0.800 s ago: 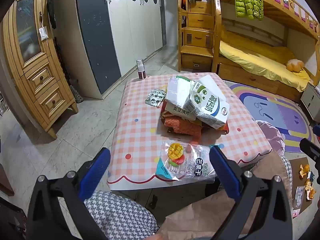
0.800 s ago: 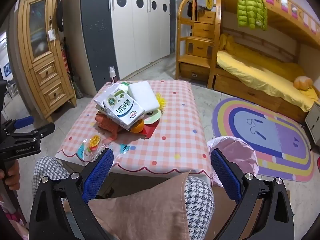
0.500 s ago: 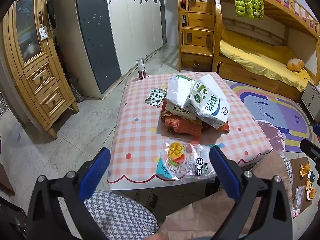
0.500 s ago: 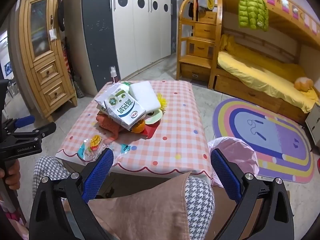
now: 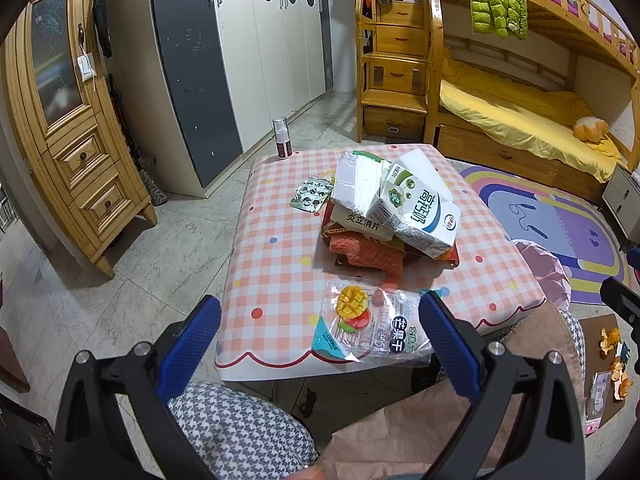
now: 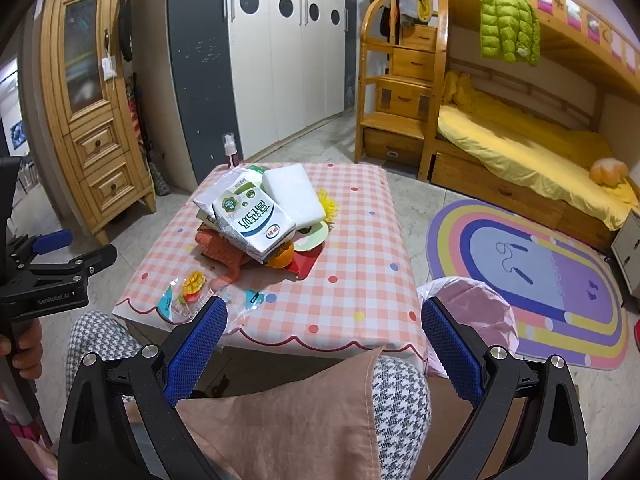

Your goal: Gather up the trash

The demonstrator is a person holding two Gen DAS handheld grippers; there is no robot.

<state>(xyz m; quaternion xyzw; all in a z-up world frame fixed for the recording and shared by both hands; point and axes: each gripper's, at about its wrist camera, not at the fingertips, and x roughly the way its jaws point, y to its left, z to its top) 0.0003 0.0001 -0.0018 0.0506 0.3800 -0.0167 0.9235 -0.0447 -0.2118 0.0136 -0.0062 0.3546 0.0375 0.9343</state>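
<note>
A low table with a pink checked cloth [image 5: 280, 248] [image 6: 360, 248] carries a heap of trash: a white milk carton [image 5: 416, 216] [image 6: 252, 224] on top, white boxes, an orange net [image 5: 368, 252] and a red tray [image 6: 306, 262]. A clear dried-mango bag [image 5: 372, 324] [image 6: 188, 292] lies at the near edge, and a blister pack [image 5: 312, 196] lies left of the heap. My left gripper [image 5: 320, 320] hangs open in front of the mango bag, not touching it. My right gripper [image 6: 324, 320] is open above the person's lap, before the table's near edge. A pink-lined bin [image 6: 472, 316] stands right of the table.
A spray bottle [image 5: 282, 138] stands at the table's far corner. A wooden cabinet [image 5: 72, 120] and wardrobe doors are on the left, a bunk bed [image 6: 520, 140] and a rainbow rug [image 6: 540, 272] on the right. Peels and wrappers [image 5: 612, 364] lie on the floor at right.
</note>
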